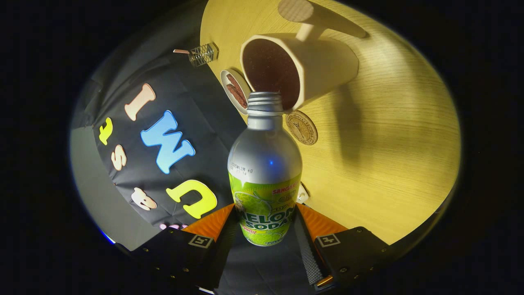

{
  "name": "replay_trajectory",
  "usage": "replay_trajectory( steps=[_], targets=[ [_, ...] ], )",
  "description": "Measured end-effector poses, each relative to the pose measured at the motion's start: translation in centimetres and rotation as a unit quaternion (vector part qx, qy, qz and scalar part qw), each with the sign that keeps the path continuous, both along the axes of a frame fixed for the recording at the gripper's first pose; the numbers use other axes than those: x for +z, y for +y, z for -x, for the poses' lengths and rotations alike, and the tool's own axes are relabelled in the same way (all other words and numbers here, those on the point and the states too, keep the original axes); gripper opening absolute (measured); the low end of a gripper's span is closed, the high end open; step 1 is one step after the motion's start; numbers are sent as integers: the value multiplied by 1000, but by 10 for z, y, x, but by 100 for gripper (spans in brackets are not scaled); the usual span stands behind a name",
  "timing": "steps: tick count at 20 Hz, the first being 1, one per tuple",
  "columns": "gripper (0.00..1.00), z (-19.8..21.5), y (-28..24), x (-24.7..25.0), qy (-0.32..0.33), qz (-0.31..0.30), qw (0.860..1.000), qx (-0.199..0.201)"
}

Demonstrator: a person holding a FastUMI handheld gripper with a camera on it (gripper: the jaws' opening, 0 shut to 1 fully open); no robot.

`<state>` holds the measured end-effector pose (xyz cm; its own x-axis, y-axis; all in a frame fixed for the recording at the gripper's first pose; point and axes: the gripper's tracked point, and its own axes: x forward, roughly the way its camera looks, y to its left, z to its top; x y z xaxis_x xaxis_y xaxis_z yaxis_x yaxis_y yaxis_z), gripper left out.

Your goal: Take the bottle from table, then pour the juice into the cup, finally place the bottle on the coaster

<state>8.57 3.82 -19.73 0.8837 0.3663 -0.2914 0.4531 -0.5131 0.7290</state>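
My gripper is shut on the silver bottle, with both fingers pressed against its green label. The whole view is rolled sideways, so the bottle is tipped. Its uncapped threaded mouth lies at the rim of the cream cup, whose dark inside faces me. No stream of juice can be made out. The round cork coaster lies on the wooden table just beside the cup's base, beyond the bottle's neck.
A small white dish with brown sticks sits next to the cup. A little wire holder stands at the table's edge by the booth wall. A tall cream post with a round top rises behind the cup.
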Motion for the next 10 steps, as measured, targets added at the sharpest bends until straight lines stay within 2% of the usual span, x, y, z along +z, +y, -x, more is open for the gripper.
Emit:
replay_trajectory(
  steps=[10],
  targets=[
    [77, 0, 0, 2, 17, -31, 999, 5]
  ],
)
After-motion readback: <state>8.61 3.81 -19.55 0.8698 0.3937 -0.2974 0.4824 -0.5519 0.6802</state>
